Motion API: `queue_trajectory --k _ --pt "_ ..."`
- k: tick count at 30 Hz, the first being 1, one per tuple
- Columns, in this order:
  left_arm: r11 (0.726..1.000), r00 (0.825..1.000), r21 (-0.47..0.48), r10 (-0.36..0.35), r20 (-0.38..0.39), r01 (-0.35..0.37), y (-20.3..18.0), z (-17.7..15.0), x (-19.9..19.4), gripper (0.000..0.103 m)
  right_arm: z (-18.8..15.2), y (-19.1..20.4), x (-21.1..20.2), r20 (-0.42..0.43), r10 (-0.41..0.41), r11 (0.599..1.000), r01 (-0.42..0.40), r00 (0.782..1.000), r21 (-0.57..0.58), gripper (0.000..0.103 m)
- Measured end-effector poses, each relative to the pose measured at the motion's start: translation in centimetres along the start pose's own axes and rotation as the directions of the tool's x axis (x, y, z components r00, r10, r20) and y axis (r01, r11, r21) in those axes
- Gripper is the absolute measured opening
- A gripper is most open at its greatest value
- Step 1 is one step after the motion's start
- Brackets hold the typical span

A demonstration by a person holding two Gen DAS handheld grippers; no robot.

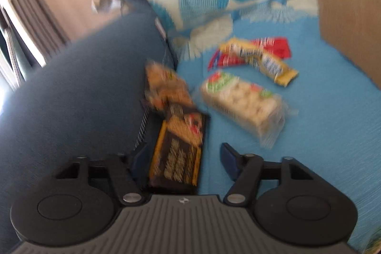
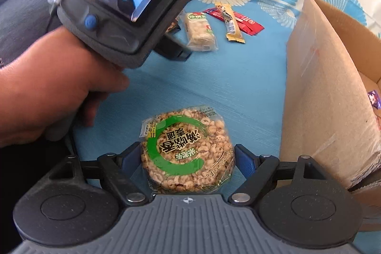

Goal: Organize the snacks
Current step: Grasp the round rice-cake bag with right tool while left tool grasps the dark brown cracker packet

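Right gripper (image 2: 188, 158): fingers spread, straddling round puffed-grain cake (image 2: 187, 150) on the blue cloth, pads just clear of it; box (image 2: 319, 92) right of the fingers. Left gripper (image 1: 182, 158): fingers released, dark packet (image 1: 178, 154) between them, long axis along the fingers.

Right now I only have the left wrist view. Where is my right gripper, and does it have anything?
Observer: The right gripper brackets a round puffed-grain cake in a clear wrapper with a green ring. I cannot tell whether it is actually gripping the cake.
Operator: Is the box beside it open?
Observer: Yes, the brown cardboard box is open on top, and a purple packet shows inside.
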State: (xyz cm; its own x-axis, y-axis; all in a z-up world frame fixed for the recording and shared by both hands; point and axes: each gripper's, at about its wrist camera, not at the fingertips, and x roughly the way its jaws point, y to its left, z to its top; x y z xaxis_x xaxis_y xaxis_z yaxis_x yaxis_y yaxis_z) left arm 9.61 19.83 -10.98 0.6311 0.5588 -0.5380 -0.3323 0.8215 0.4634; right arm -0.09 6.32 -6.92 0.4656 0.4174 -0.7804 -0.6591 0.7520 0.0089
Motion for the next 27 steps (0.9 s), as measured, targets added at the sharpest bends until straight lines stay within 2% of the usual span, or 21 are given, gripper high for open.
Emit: queue_trajectory --k 1,2,5,8,10,12,14,17,19,20,23,27 --pt "1.000 1.000 -0.024 -0.009 -0.004 0.009 0.4 0.0 0.1 0.060 0.1 -0.1 0.1 -0.005 0.004 1.000 -0.004 1.000 0.010 0.083" --pt "0.999 1.000 -0.037 -0.014 -0.016 0.013 0.6 -0.1 0.2 0.047 0.2 -0.2 0.2 -0.009 0.009 1.000 -0.009 1.000 0.019 0.083" --pt "0.994 0.998 -0.094 -0.055 -0.022 0.053 1.6 -0.2 0.1 0.044 0.2 -0.3 0.2 -0.016 0.013 1.000 -0.012 1.000 0.024 0.083" --pt "0.984 0.994 -0.141 -0.106 0.015 0.107 2.4 -0.3 -0.8 0.043 0.4 -0.2 0.5 -0.016 0.011 1.000 -0.011 1.000 0.018 0.083" --pt "0.974 0.990 -0.176 -0.134 0.045 0.140 3.1 -0.3 -1.8 0.042 0.5 -0.2 0.6 -0.010 0.012 1.000 -0.012 1.000 0.017 0.083" --pt "0.956 0.983 -0.226 -0.180 0.042 0.185 4.0 -0.2 -2.4 0.042 0.3 -0.2 0.5 -0.004 0.015 1.000 -0.015 1.000 0.017 0.083" --pt "0.921 0.963 -0.294 -0.269 -0.002 0.256 5.0 -0.4 -2.6 0.042 0.2 -0.3 0.4 0.000 0.017 1.000 -0.017 1.000 0.018 0.083" --pt "0.846 0.908 -0.394 -0.414 -0.061 0.359 6.6 -0.8 -3.4 0.042 0.1 -0.4 0.4 0.004 0.022 0.999 -0.023 1.000 0.025 0.083" --pt "0.798 0.869 -0.447 -0.488 -0.087 0.404 7.6 -1.2 -3.8 0.042 0.1 -0.5 0.4 0.002 0.032 0.999 -0.032 0.999 0.033 0.083" --pt "0.784 0.856 -0.463 -0.509 -0.097 0.413 8.0 -1.4 -4.1 0.042 0.1 -0.6 0.3 0.001 0.038 0.999 -0.038 0.999 0.036 0.083" --pt "0.774 0.834 -0.469 -0.536 -0.127 0.426 8.1 -1.8 -5.2 0.042 0.0 -0.9 0.2 0.001 0.048 0.998 -0.048 0.999 0.038 0.084" --pt "0.786 0.833 -0.473 -0.526 -0.171 0.399 8.0 -2.5 -6.6 0.042 0.0 -0.9 0.0 0.007 0.065 0.997 -0.065 0.998 0.033 0.084"
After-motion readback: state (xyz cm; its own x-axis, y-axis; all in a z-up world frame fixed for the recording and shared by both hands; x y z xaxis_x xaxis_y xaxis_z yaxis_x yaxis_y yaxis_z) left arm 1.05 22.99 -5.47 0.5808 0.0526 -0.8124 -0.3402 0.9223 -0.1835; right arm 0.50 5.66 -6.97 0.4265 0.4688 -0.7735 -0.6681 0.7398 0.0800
